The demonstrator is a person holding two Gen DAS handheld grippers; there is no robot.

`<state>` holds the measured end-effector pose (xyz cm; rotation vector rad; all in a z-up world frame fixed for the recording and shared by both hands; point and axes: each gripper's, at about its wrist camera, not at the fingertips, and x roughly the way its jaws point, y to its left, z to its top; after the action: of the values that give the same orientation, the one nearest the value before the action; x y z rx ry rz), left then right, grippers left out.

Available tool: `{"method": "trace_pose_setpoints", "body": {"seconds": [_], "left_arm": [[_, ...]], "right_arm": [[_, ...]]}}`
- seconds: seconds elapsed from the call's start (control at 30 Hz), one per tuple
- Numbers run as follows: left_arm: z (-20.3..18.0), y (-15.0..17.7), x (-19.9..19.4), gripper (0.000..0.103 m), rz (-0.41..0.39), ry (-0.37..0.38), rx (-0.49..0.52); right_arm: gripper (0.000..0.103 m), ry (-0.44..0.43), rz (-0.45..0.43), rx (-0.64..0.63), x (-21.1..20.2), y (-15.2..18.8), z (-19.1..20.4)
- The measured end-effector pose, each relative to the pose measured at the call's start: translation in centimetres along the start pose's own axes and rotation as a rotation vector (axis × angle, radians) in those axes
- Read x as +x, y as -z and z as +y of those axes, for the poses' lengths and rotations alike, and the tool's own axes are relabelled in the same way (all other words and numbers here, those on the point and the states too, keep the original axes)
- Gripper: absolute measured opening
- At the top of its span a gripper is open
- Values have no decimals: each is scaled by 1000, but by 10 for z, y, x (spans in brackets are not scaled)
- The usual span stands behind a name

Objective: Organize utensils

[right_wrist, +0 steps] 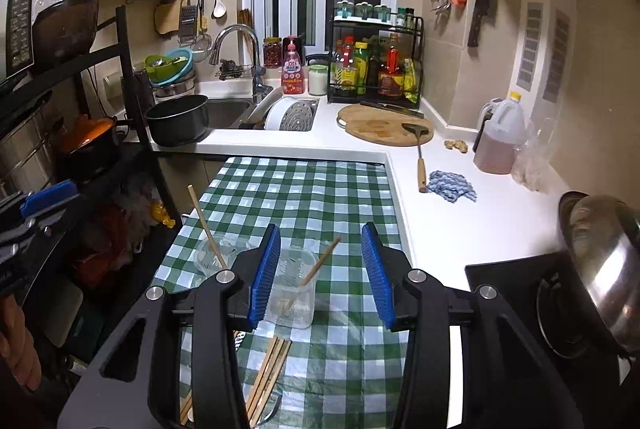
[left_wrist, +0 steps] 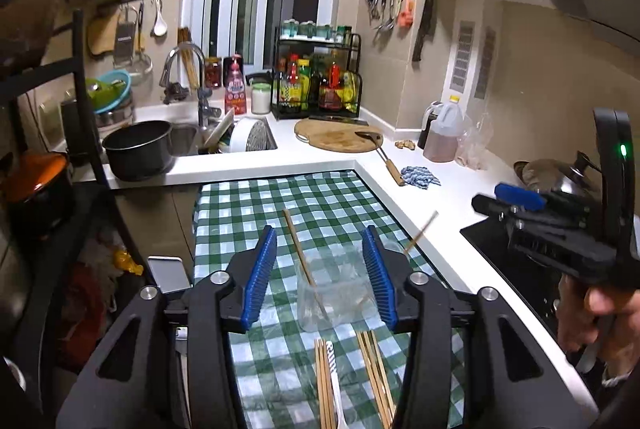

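1. Your left gripper (left_wrist: 324, 277) stands open with nothing between its blue pads; a clear cup (left_wrist: 334, 293) sits on the checked cloth (left_wrist: 280, 197) just ahead of it, with one chopstick (left_wrist: 300, 253) leaning in it.
2. Your right gripper (right_wrist: 320, 277) is open too and holds nothing; its own clear cup (right_wrist: 292, 289), also with one chopstick (right_wrist: 316, 269), stands just ahead between the jaws' line.
3. The loose chopsticks (left_wrist: 372, 373) still to be sorted lie flat on the cloth below and nearer to you than both cups, partly under the grippers.
4. Their long axes run roughly along the line each gripper points, away from you.
5. The bundle beside the white spoon (left_wrist: 334, 381) lies nearer your left hand; I judge you must draw back and dip down to reach it.
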<state>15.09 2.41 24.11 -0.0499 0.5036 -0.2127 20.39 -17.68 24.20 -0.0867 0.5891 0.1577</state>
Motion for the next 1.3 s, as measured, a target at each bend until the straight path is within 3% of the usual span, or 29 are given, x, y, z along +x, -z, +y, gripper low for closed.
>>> {"method": "trace_pose_setpoints", "body": {"seconds": [0.2, 0.43, 0.6, 0.7, 0.9, 1.1, 1.27, 1.3], "left_arm": [[-8, 62, -37, 47, -82, -27, 1], [-8, 135, -42, 46, -65, -81, -20], [7, 178, -33, 38, -3, -65, -83], [22, 196, -27, 34, 38, -107, -123], [34, 208, -28, 34, 50, -152, -119], [39, 220, -28, 34, 84, -153, -122], [40, 226, -27, 34, 98, -147, -121], [41, 227, -26, 34, 102, -141, -125]], "right_arm": [[43, 12, -44, 29, -46, 38, 0], [42, 9, -207, 102, -91, 119, 7], [27, -50, -84, 174, -69, 186, 18], [22, -67, -11, 194, -50, 227, 36], [23, -113, 155, 259, -12, 298, 85], [31, -88, 209, 214, 6, 306, 123], [29, 6, 250, 177, 11, 315, 133], [25, 12, 253, 173, 11, 315, 133]]}}
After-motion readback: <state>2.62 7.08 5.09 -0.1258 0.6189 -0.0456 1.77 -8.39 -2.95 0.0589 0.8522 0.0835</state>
